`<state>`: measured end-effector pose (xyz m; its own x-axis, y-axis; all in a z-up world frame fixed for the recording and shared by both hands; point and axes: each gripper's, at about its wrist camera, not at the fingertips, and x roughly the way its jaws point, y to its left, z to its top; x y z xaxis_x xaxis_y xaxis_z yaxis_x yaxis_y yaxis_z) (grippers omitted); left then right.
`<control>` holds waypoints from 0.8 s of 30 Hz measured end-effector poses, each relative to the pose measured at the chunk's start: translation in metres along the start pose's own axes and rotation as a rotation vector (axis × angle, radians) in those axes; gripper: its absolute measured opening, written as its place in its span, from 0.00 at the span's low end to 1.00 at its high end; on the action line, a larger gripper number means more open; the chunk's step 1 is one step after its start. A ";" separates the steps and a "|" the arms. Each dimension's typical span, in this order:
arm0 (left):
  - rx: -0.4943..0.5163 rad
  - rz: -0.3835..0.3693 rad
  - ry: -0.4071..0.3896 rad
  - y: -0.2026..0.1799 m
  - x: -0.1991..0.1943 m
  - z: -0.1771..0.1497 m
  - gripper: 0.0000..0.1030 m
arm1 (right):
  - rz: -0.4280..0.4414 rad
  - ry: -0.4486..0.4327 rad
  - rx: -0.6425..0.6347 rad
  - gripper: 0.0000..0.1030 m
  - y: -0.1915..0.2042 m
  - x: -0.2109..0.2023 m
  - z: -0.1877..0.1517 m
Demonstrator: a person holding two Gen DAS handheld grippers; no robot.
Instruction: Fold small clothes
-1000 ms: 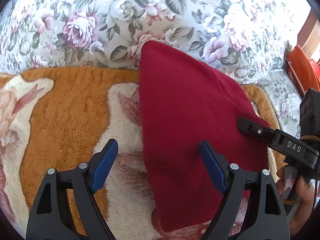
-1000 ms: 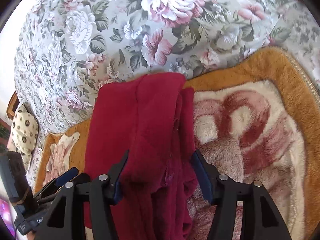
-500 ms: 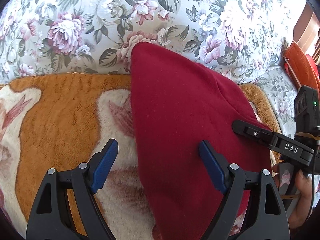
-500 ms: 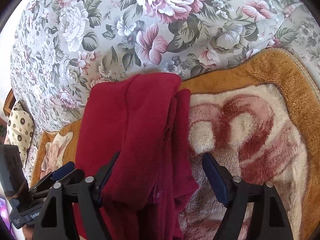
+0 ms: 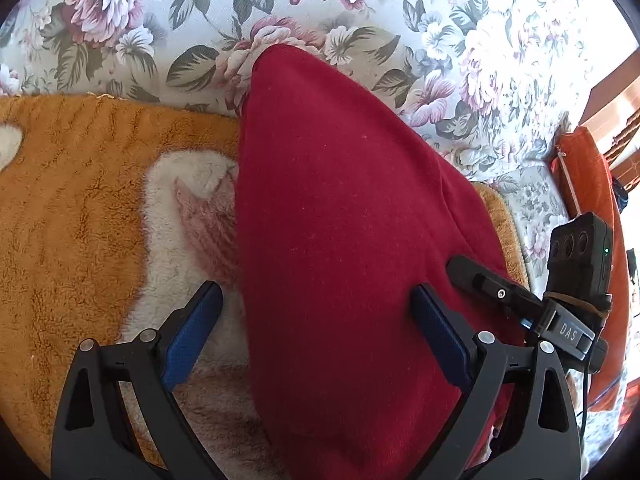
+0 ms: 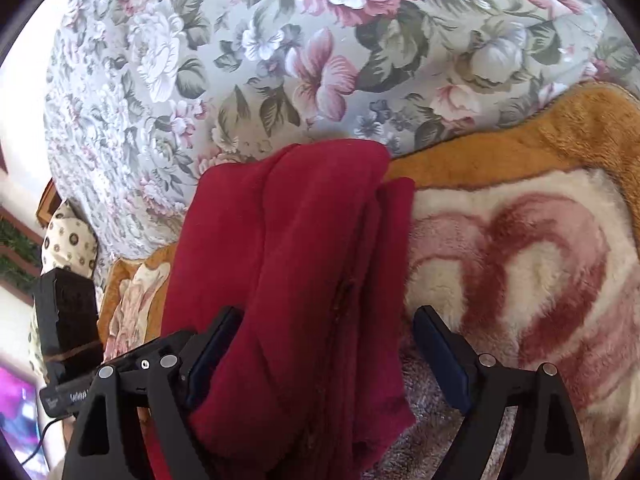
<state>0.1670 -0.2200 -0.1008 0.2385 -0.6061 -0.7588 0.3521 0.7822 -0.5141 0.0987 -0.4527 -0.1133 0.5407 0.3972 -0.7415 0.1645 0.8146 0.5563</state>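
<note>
Surface: plush orange-and-cream blanket (image 5: 72, 208) with pink heart pattern, spread over a floral-print cushion (image 5: 400, 12) that rises behind it. Room edges: orange fabric item (image 5: 592, 184) at far right of the left wrist view; spotted pillow (image 6: 68, 240) and a purple-lit screen at far left of the right wrist view.

One dark red garment (image 5: 340, 240), folded into a long strip, lies on the blanket with its far end up against the floral cushion. Near end cut off by the frame bottom in both views; layer count hard to tell, though several stacked edges show along its right side in the right wrist view.

Two grippers. Left gripper (image 5: 316, 336): jaws wide apart, straddling the garment's left edge, clamping nothing. Right gripper (image 6: 324, 356): jaws apart, either side of the strip; left pad partly hidden behind the cloth, contact unclear. Each gripper shows partly in the other's view.
</note>
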 end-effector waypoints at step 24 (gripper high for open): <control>0.181 0.056 -0.061 -0.014 -0.111 -0.052 0.60 | 0.085 -0.076 -0.109 0.47 0.094 -0.055 -0.055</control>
<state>0.0884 -0.1568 -0.0303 0.3151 -0.5740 -0.7558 0.4920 0.7798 -0.3872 0.0391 -0.3748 -0.0414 0.6104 0.4371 -0.6605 0.0271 0.8219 0.5690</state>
